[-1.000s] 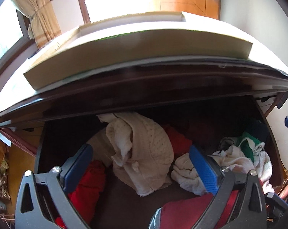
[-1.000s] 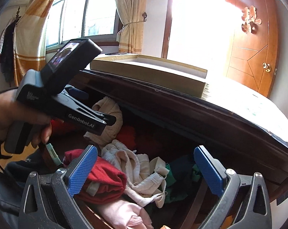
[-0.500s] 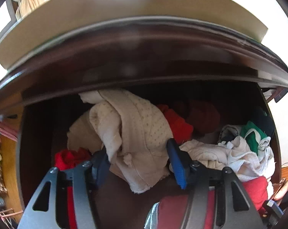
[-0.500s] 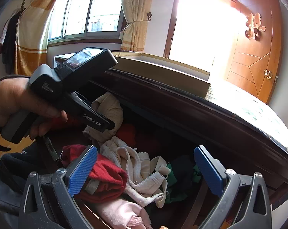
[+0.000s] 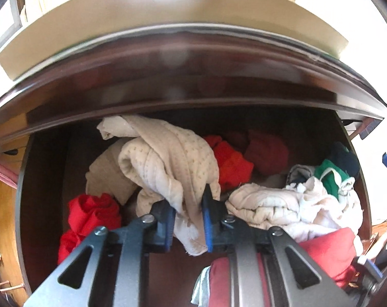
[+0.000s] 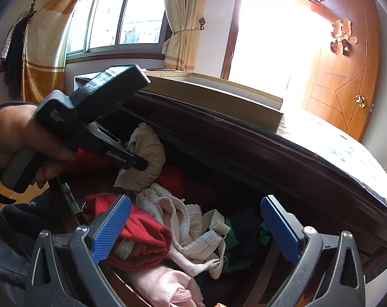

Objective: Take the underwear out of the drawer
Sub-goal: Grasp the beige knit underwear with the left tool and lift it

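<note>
Right gripper point(image 6: 196, 227): jaws spread wide, empty, near the drawer's front.
Left gripper point(image 5: 188, 220): jaws have just been closing, now pinching the cream dotted underwear point(image 5: 167, 163).
Underwear: in the drawer point(image 5: 39, 179), among other clothes.
Progress: grasp made; lifting out remains.

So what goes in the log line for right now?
left gripper: closing on cream dotted garment | right gripper: open, hovering over drawer | garment not lifted out

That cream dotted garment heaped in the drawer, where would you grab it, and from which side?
By the loose fold hanging off the front of the cream dotted garment, coming from above and the drawer's open front. That flap droops free of the pile, thin enough to pinch. The left tool has just been closing on that fold.
</note>
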### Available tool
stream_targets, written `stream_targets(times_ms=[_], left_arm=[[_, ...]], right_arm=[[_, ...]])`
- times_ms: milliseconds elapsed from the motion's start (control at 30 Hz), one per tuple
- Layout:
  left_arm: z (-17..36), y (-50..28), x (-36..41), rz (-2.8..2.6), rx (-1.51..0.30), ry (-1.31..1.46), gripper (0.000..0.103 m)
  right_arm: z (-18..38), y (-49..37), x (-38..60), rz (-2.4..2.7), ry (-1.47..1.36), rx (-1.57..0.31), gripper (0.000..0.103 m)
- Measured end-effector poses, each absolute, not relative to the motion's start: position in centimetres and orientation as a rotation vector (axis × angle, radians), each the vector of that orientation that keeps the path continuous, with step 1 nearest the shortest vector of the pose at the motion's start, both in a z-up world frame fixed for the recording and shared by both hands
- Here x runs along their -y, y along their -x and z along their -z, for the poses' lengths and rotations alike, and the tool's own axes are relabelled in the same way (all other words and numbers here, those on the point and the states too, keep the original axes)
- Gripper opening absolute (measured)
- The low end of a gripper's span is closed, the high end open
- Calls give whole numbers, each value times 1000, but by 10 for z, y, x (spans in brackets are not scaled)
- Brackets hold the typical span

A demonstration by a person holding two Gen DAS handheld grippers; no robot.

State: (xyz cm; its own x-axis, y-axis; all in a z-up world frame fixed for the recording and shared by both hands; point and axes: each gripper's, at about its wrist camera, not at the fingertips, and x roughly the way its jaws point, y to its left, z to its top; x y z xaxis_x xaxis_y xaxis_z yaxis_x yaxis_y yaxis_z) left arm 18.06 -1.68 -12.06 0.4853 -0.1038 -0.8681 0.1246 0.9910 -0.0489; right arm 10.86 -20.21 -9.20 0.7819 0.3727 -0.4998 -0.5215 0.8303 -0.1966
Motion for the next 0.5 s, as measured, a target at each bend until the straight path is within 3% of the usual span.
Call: stream_targets(times_ms=[500], left_arm=[[102, -124, 16, 160, -881, -30, 11]], right_arm=[[93, -107, 202, -490, 337, -464, 102]])
